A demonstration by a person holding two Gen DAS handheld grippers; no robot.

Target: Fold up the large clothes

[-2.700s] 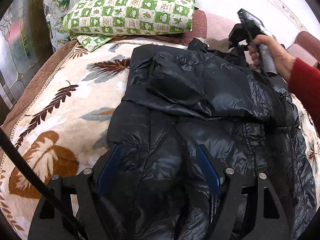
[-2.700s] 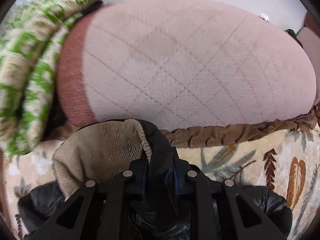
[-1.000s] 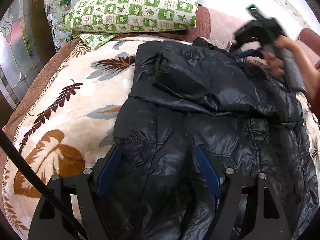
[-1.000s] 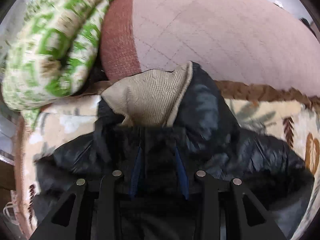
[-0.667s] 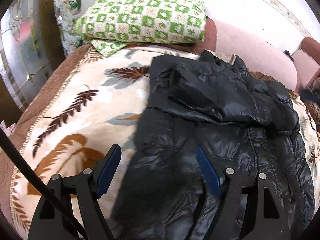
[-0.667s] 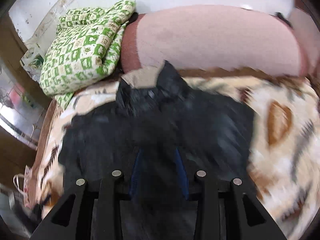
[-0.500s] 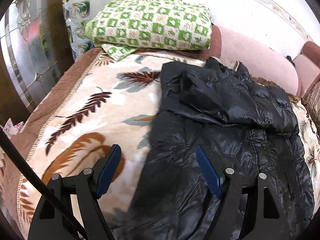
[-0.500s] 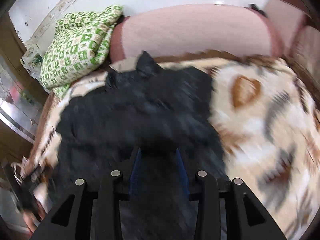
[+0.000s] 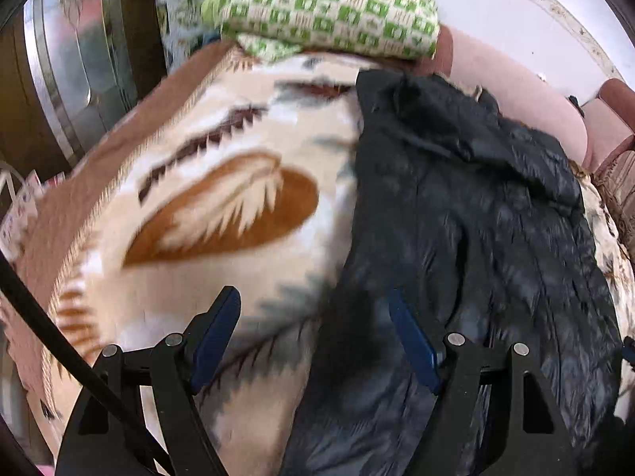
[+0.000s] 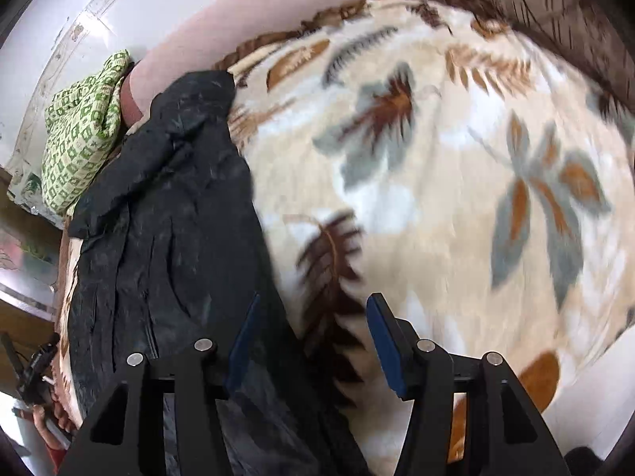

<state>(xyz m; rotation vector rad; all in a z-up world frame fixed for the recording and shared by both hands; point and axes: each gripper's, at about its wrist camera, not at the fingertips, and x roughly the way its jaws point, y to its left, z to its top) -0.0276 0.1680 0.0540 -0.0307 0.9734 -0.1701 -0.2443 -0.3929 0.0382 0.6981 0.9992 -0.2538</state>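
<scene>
A black puffer jacket (image 9: 476,218) lies flat on a cream leaf-print blanket (image 9: 222,206), collar toward the far end and one sleeve folded across its chest. My left gripper (image 9: 313,309) hovers open over the jacket's left edge, with blanket under one finger and black fabric under the other. In the right wrist view the jacket (image 10: 166,218) fills the left side. My right gripper (image 10: 313,305) hangs over the jacket's right edge near the hem; its jaws are opening and the pads press on nothing. The view is blurred by motion.
A folded green-checked quilt (image 9: 325,12) and a pink bolster (image 9: 528,95) lie at the far end against the white wall. A glass-panelled door (image 9: 79,59) stands at the left. The blanket (image 10: 436,178) stretches wide to the right of the jacket.
The right gripper let go of the collar, swung back along the jacket to its right edge and spread its jaws. The left gripper slid left and back, off the jacket's middle to its left edge.
</scene>
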